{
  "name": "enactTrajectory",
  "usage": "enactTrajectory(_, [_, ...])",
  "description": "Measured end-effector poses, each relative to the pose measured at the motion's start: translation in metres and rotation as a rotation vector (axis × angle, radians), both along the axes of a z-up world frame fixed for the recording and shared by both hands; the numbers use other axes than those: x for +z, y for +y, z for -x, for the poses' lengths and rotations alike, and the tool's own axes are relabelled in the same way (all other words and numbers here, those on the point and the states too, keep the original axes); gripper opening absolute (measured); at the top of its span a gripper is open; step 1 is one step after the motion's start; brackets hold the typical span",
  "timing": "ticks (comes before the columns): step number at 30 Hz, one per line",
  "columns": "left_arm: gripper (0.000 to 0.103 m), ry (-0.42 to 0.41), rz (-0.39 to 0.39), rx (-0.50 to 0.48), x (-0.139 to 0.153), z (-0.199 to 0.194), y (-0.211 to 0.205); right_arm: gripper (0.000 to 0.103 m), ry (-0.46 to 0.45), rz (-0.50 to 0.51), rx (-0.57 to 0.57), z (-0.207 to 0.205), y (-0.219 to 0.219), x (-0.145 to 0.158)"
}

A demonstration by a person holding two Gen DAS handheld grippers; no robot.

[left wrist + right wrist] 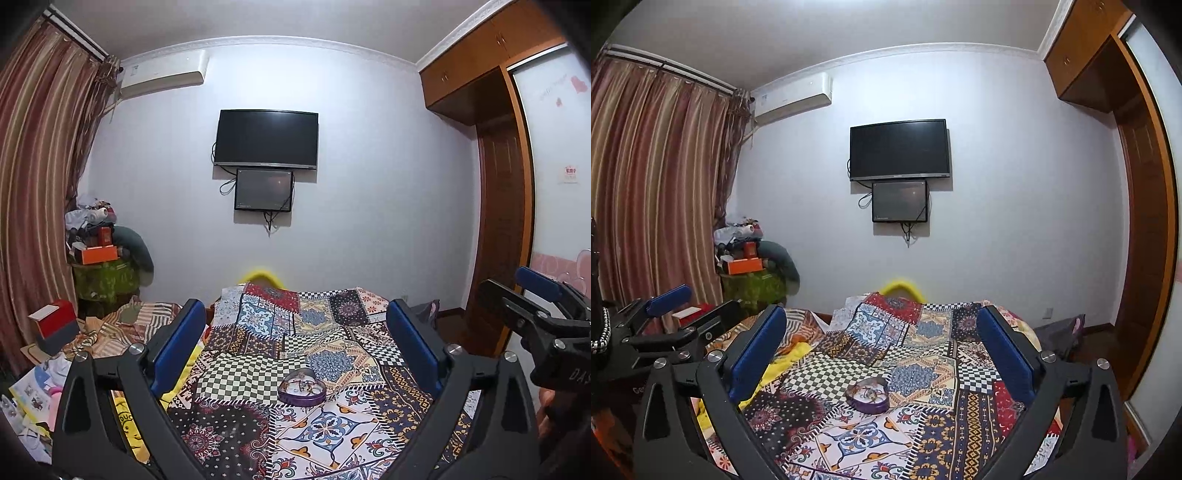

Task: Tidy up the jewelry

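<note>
1. Tin [302, 387]: purple, heart-shaped, lid off, lying on the bed [332, 369]; small jewelry pieces lie inside on a pale lining, too small to tell apart. Also seen in the right wrist view [867, 395].
2. Bed: covered by a patchwork quilt [886, 350] of checks, florals and medallions; the tin sits on it, toward the near end.
3. Left tongs [295, 347]: released, blue pads wide apart, grasping nothing; held above the bed, with the tin between the two fingers in view and apart from both.
4. Right tongs [882, 354]: released, pads wide apart, grasping nothing; held above the bed, right of the tin. Their side shows at the right edge of the left wrist view [546, 314].
5. TV [266, 139]: dark, wall-mounted beyond the tin; a smaller screen [264, 190] hangs just under it.
6. Curtain [40, 166]: striped, far left of the tin.
7. Wardrobe [498, 184]: brown wood, far right of the tin.
8. Air conditioner [792, 98]: white, high on the wall, left of the TV.
</note>
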State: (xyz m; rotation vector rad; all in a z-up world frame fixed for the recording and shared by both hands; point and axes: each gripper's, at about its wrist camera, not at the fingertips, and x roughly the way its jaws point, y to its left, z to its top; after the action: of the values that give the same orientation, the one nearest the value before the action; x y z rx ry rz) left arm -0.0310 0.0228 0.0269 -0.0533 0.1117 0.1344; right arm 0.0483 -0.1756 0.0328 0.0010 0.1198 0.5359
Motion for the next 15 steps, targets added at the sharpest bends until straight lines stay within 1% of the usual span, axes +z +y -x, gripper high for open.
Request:
enactTrajectory(7, [0.100, 0.006, 0.003, -0.005, 0.0004, -0.0013, -0.0002, 0.102, 0.023, -0.004, -0.002, -0.0007, -0.0048, 0.0008])
enactTrajectory(15, [0.102, 0.018, 0.011, -0.011, -0.0012, -0.0041, 0.0015, 0.102, 0.027, 0.001, -0.006, 0.0004, -0.0072, 0.0030])
